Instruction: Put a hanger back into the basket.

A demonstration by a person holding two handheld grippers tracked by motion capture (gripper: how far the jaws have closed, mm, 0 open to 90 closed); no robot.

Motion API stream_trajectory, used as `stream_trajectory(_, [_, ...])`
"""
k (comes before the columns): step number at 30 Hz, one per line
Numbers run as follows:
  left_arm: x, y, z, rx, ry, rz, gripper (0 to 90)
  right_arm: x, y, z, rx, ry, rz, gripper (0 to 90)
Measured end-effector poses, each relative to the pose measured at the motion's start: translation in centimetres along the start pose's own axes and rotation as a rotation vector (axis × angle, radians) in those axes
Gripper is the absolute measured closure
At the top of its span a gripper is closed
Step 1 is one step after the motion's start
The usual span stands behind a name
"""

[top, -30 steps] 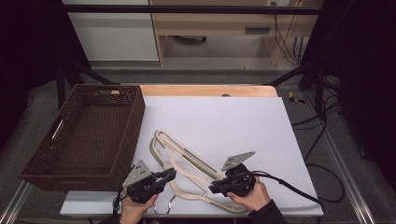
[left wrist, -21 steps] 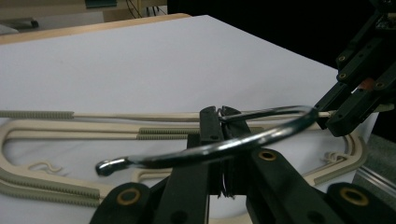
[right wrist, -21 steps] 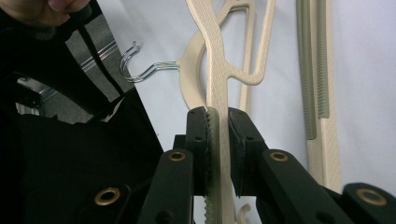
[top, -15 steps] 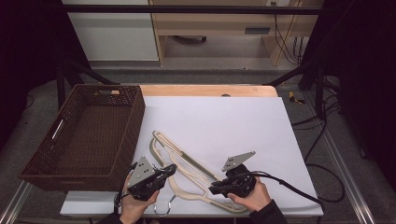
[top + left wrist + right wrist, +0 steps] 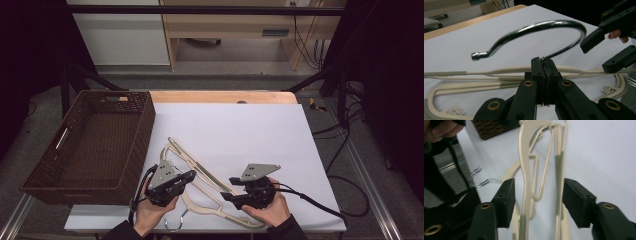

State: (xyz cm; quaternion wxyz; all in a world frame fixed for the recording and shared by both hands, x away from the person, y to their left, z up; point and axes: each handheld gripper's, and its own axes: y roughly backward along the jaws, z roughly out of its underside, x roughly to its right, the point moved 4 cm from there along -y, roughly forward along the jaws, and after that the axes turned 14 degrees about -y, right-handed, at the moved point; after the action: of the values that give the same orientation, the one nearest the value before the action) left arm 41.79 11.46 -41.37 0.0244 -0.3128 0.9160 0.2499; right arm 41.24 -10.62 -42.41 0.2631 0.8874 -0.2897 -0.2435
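Already your left gripper (image 5: 543, 82) is pinched tight on the neck of the metal hook (image 5: 534, 32), low in the high view. Your right gripper (image 5: 537, 195) stands spread, straddling the cream hangers (image 5: 200, 170), whose long bars run from lower right up toward the basket (image 5: 90, 145) at centre left. Your right hand sits nearer those bars.

Wooden desk (image 5: 230, 25) — dark room.
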Motion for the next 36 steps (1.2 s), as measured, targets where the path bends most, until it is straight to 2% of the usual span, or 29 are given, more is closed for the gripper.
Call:
stream_trajectory(1, [0.1, -0.2, -0.1, -0.010, -0.004, 0.006, 88.5, -0.2, 0.0, -0.3, 0.016, 0.028, 0.022, 41.8])
stream_trajectory(2, [0.1, -0.2, -0.1, -0.010, -0.004, 0.006, 88.5, -0.2, 0.0, -0.3, 0.016, 0.028, 0.022, 41.8])
stream_trajectory(3, [0.1, -0.4, -0.2, -0.014, -0.009, 0.011, 88.5, -0.7, -0.2, -1.0, 0.038, 0.069, 0.052, 42.3])
stream_trajectory(5, [0.2, -0.5, -0.2, -0.021, -0.011, 0.009, 88.5, -1.4, -0.5, -1.5, 0.048, 0.086, 0.049, 44.9])
stream_trajectory(9, [0.4, -0.6, -0.2, -0.026, -0.006, 0.016, 88.5, -2.4, -2.1, -2.0, 0.012, 0.120, 0.063, 48.7])
stream_trajectory(12, [0.4, -0.6, -0.2, -0.026, -0.006, 0.015, 88.5, -2.5, -3.3, -2.0, -0.012, 0.129, 0.078, 53.7])
stream_trajectory(15, [0.5, -0.7, -0.2, -0.027, -0.004, 0.014, 88.5, -2.5, -4.1, -1.8, -0.021, 0.151, 0.116, 62.1])
stream_trajectory(21, [0.6, -0.7, -0.1, -0.027, -0.005, 0.010, 88.4, -2.4, -4.7, -1.9, -0.015, 0.199, 0.124, 79.5])
stream_trajectory(23, [0.6, -0.7, -0.1, -0.026, -0.003, 0.010, 88.2, -2.5, -4.7, -1.9, -0.013, 0.201, 0.128, 80.1])
stream_trajectory(24, [0.5, -0.6, -0.1, -0.018, 0.001, 0.015, 87.7, -2.5, -4.7, -1.9, -0.007, 0.224, 0.135, 81.2])
stream_trajectory(26, [0.5, -0.6, -0.2, -0.012, 0.001, 0.018, 86.3, -2.6, -4.7, -1.9, -0.014, 0.222, 0.136, 81.4])
stream_trajectory(27, [0.4, -0.3, -0.3, 0.010, 0.008, 0.020, 81.2, -2.4, -4.6, -1.9, -0.012, 0.236, 0.148, 82.4])
stream_trajectory(28, [0.4, -0.3, -0.3, 0.010, 0.008, 0.020, 77.7, -2.4, -4.6, -1.9, -0.012, 0.236, 0.148, 82.4])
stream_trajectory(29, [0.1, 0.2, -0.5, 0.028, 0.007, 0.035, 72.4, -2.1, -4.3, -2.0, -0.014, 0.254, 0.182, 83.6])
stream_trajectory(31, [-0.2, 0.7, -0.5, 0.034, -0.001, 0.028, 63.3, -1.8, -4.0, -2.2, -0.016, 0.264, 0.207, 84.7])
stream_trajectory(33, [-0.6, 1.3, -0.4, 0.030, -0.005, 0.039, 49.5, -1.3, -3.5, -2.6, -0.004, 0.268, 0.223, 85.9])
stream_trajectory(36, [-1.1, 1.9, -0.2, 0.036, -0.005, 0.019, 40.9, -0.6, -2.8, -3.1, 0.013, 0.246, 0.221, 86.2])
